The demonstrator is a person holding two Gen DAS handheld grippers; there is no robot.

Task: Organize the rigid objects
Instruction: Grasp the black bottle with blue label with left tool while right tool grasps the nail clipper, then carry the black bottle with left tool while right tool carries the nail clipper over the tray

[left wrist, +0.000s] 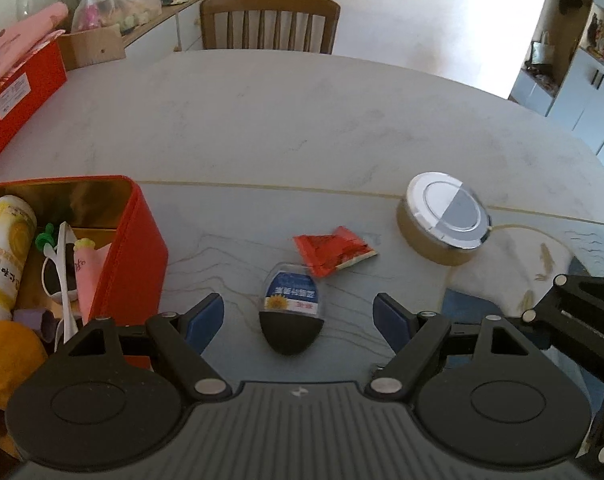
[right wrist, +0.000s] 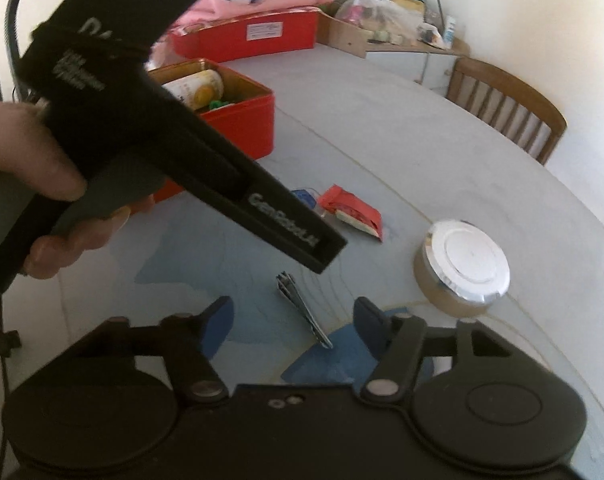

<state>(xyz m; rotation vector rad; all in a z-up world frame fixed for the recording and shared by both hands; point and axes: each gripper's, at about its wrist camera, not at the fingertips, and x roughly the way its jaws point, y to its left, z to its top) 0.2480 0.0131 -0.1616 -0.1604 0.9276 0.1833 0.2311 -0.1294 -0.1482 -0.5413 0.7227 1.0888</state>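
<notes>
Gaping left gripper (left wrist: 297, 316), nail clipper (right wrist: 304, 312) untouched

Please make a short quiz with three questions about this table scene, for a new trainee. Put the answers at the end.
1. True or false: the left gripper is shut on the small black-and-clear case.
2. Which item lies between the fingers of the right gripper? A) nail clipper B) red packet C) round tin with silver lid
3. Fill in: the white sunglasses lie inside the open red ____.

Key
1. False. Its jaws stand open on either side of the case, which lies on the table.
2. A.
3. Box.
</notes>
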